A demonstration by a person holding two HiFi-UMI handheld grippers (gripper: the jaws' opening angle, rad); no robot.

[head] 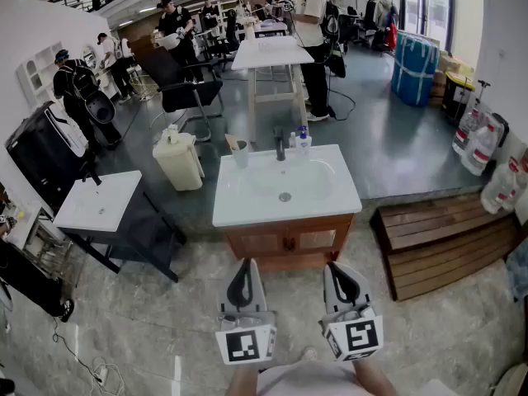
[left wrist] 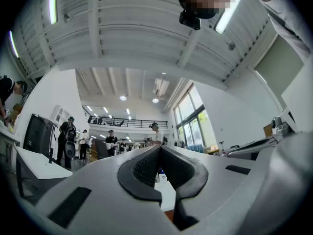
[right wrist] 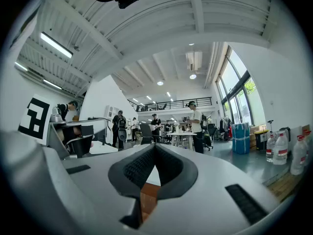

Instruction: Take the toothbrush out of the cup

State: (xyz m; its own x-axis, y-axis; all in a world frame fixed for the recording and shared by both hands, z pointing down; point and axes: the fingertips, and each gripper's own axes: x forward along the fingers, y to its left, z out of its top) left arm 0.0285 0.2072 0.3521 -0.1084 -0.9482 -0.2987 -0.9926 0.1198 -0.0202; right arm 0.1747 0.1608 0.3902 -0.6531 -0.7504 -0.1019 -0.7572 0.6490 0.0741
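Observation:
A greyish cup (head: 240, 154) stands on the back left corner of the white washbasin top (head: 239, 209), and the toothbrush (head: 232, 143) sticks out of it, leaning left. Both grippers hover low in the head view, in front of the wooden cabinet (head: 289, 240) and well short of the cup. My left gripper (head: 243, 266) is shut with nothing between its pads; in the left gripper view the left gripper (left wrist: 160, 149) shows its pads meeting. My right gripper (head: 337, 267) is shut and empty too, and the right gripper (right wrist: 155, 146) points at the cabinet.
A dark tap (head: 280, 146) and a small bottle (head: 303, 139) stand at the basin's back edge. A cream bin (head: 179, 160) sits left of the vanity, a second white basin (head: 99, 203) farther left. Wooden steps (head: 441, 238) lie to the right. People stand around tables behind.

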